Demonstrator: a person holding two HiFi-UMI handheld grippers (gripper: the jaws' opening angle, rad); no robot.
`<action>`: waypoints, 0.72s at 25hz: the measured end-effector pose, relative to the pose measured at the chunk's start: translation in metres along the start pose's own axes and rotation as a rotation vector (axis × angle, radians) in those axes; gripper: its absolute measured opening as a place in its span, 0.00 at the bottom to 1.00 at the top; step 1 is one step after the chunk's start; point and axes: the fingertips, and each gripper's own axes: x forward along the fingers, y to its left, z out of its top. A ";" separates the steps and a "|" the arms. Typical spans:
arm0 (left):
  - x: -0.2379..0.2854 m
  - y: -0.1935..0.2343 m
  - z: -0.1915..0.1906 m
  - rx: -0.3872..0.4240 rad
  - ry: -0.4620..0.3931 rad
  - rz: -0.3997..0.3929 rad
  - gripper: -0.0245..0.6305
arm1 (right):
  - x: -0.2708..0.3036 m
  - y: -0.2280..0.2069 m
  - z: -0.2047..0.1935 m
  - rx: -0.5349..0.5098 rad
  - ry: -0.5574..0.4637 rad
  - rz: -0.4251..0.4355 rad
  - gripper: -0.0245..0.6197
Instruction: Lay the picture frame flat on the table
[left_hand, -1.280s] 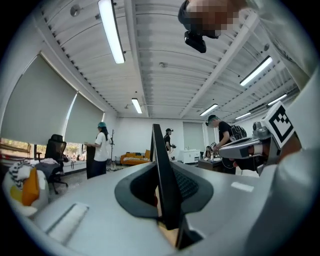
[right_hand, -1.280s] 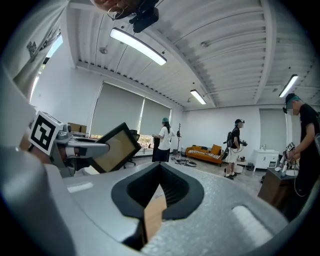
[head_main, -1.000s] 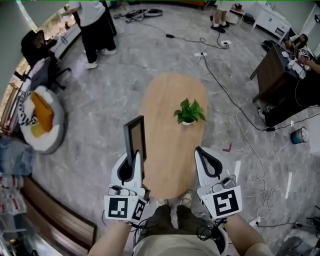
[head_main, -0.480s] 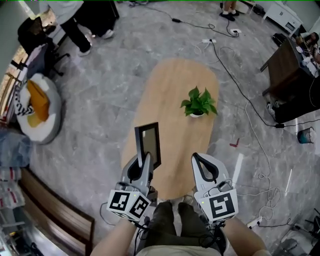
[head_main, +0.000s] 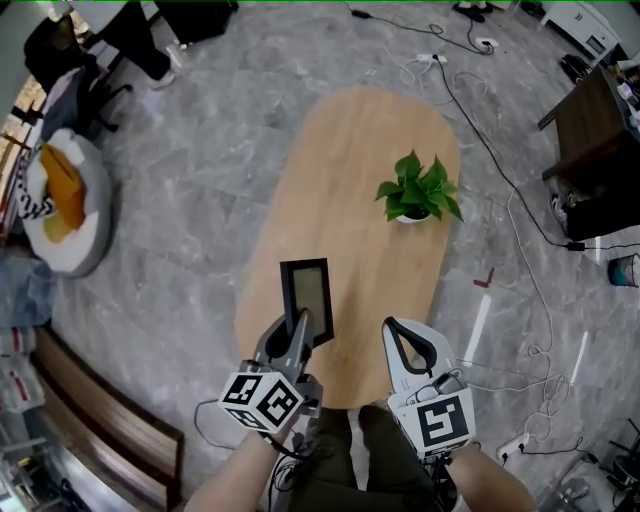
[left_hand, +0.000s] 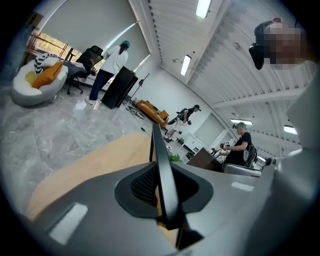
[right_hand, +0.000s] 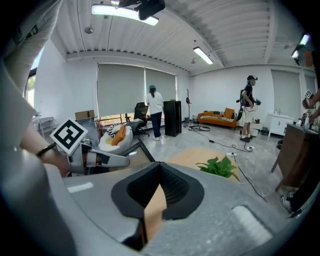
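A dark picture frame (head_main: 306, 292) with a grey-tan pane is held over the near end of the oval wooden table (head_main: 340, 170), its face towards the head camera. My left gripper (head_main: 297, 325) is shut on the frame's lower edge. In the left gripper view the frame (left_hand: 161, 160) stands edge-on, pinched between the jaws. My right gripper (head_main: 392, 328) hovers over the table's near right edge, shut, with nothing in it; its closed tips (right_hand: 159, 167) meet above the wood. The right gripper view also shows the frame (right_hand: 145, 151) to the left.
A small potted plant (head_main: 416, 190) stands on the table's far right part. Cables (head_main: 505, 210) trail over the marble floor at the right, near a dark desk (head_main: 600, 140). A beanbag (head_main: 60, 205) and a wooden bench (head_main: 110, 425) are at the left. People stand at the far end.
My left gripper has carried the frame to the right, from beside the table's left edge to over its near end. The frame's face now shows more fully. My right gripper stays shut.
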 end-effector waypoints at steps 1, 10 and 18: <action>0.005 0.011 -0.010 -0.018 0.006 0.005 0.14 | 0.005 0.002 -0.008 0.003 0.010 0.005 0.04; 0.033 0.076 -0.082 -0.169 0.085 0.058 0.15 | 0.046 0.026 -0.082 0.025 0.104 0.081 0.04; 0.047 0.114 -0.127 -0.349 0.082 0.090 0.15 | 0.068 0.034 -0.122 0.029 0.147 0.130 0.04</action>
